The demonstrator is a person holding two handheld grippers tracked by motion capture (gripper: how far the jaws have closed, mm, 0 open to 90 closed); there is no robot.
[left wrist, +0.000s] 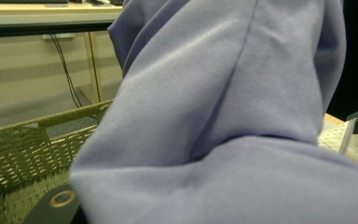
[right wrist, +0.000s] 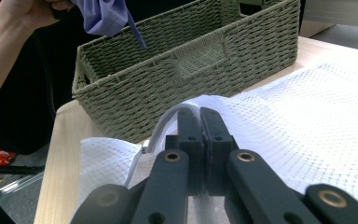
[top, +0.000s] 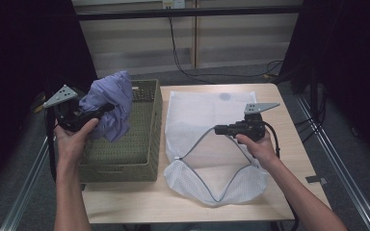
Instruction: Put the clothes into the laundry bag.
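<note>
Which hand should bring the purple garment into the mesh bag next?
Left: the left gripper holds the purple garment above the basket, while the right gripper is clamped on the mesh bag rim.

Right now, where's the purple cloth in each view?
High view: purple cloth upper left, held up by the left gripper above the woven basket.
Left gripper view: purple cloth fills most of the frame, basket at lower left.
Right gripper view: purple cloth top left, above the basket.
Shared landmark: the basket.
</note>
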